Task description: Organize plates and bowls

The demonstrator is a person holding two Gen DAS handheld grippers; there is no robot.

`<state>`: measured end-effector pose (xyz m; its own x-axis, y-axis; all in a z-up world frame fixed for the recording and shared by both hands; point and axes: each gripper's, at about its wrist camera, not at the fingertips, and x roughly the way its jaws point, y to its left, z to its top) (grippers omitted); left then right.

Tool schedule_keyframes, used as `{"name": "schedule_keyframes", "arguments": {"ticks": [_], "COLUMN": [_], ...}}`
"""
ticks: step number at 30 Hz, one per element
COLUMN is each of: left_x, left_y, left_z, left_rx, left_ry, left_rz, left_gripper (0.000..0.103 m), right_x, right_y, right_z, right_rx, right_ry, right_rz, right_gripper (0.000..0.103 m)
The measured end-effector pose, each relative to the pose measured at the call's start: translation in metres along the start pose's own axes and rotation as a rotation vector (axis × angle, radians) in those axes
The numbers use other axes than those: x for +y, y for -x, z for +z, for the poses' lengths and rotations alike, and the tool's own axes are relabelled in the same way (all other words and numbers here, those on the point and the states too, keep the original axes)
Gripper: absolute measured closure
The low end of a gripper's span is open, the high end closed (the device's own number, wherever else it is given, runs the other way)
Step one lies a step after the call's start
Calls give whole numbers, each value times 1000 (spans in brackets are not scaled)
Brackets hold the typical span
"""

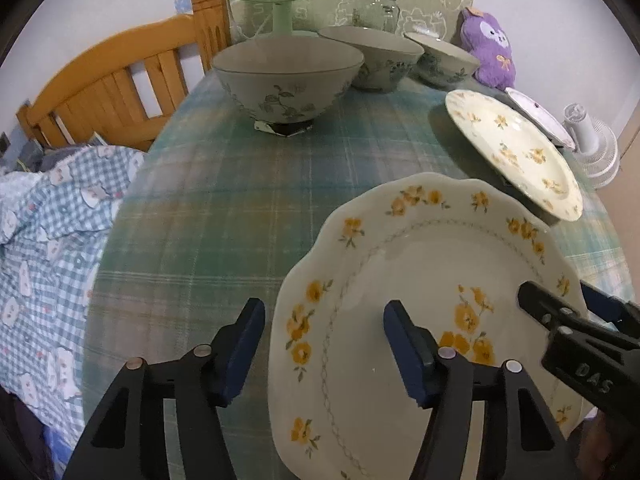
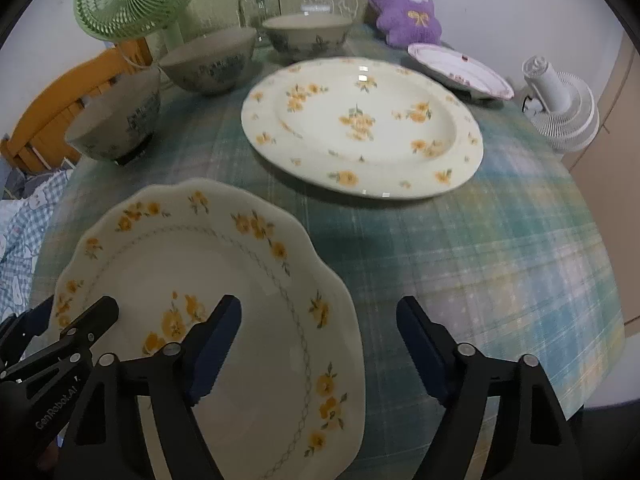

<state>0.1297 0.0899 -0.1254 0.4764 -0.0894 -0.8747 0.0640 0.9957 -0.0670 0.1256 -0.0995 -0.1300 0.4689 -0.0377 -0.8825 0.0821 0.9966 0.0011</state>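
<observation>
- The scalloped plate [image 1: 420, 320] with yellow flowers lies on the near part of the table [image 1: 224, 208].
- The left gripper [image 1: 324, 344] is open, its jaws astride the plate's left rim, one finger over the cloth and one over the plate; I cannot tell if they touch it.
- The right gripper [image 2: 320, 344] is open astride the right rim.
- The oval plate [image 2: 360, 128] lies behind, apart.
- Three bowls [image 1: 288, 76] stand at the far side.
</observation>
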Motion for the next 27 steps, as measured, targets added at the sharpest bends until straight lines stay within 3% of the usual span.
{"name": "schedule_keyframes", "arguments": {"ticks": [8, 16, 27], "left_x": [-6, -5, -29], "left_y": [1, 2, 32], "left_z": [1, 4, 16], "left_rx": [31, 52, -16], "left_ry": [-24, -9, -52], "left_rz": [-31, -50, -63], "left_gripper": [46, 47, 47], "right_x": [9, 14, -6], "right_y": [-3, -1, 30], "right_z": [-2, 1, 10], "right_rx": [45, 76, 39], "right_ry": [14, 14, -21], "right_rz": [47, 18, -10], "right_gripper": [35, 35, 35]}}
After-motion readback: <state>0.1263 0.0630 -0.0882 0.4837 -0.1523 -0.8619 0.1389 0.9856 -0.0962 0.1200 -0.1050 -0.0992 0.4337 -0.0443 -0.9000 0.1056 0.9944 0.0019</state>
